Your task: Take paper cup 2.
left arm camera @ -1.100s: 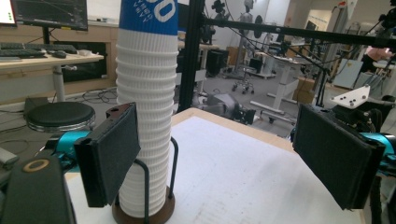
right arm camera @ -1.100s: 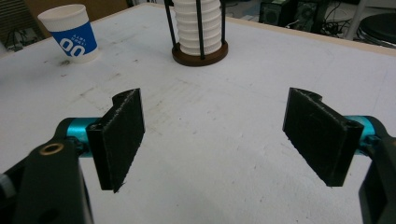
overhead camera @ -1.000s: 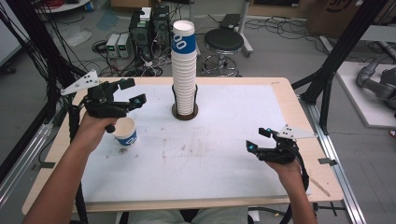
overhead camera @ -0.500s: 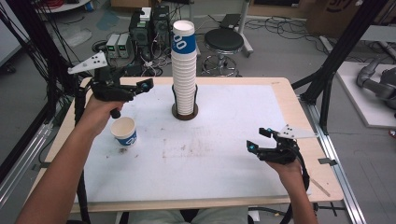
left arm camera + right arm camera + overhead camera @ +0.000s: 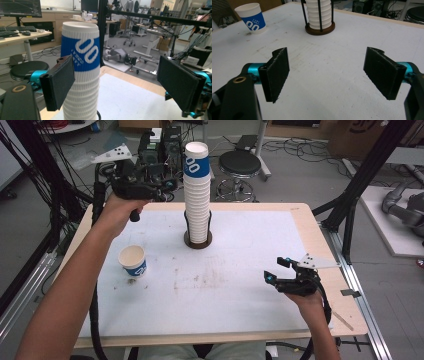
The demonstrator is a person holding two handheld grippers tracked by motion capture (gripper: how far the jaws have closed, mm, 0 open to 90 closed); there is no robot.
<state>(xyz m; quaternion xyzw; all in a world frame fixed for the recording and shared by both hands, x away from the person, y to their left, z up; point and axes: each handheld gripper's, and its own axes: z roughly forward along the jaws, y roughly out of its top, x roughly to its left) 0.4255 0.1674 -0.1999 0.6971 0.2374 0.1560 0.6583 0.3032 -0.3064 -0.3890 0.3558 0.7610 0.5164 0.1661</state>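
Note:
A tall stack of white ribbed paper cups [image 5: 196, 195] stands in a black wire holder on a round brown base [image 5: 198, 241]; its top cup has a blue band. A single blue-and-white cup [image 5: 133, 261] stands upright on the table's left side. My left gripper [image 5: 169, 179] is held high just left of the stack's top, open. In the left gripper view [image 5: 117, 85] the stack [image 5: 83, 75] rises behind the left jaw, and no pad touches it. My right gripper [image 5: 278, 270] rests low at the table's right, open and empty [image 5: 329, 72], facing the holder [image 5: 320, 27] and cup [image 5: 252, 18].
The white table mat [image 5: 240, 295] has a wooden border. Black frame posts [image 5: 350, 205] stand at the table's sides. A stool [image 5: 240, 165] and electronics sit on the floor behind the table.
My left gripper has risen from beside the single cup and moved right toward the top of the stack. The single cup stays on the table. The right gripper has not moved.

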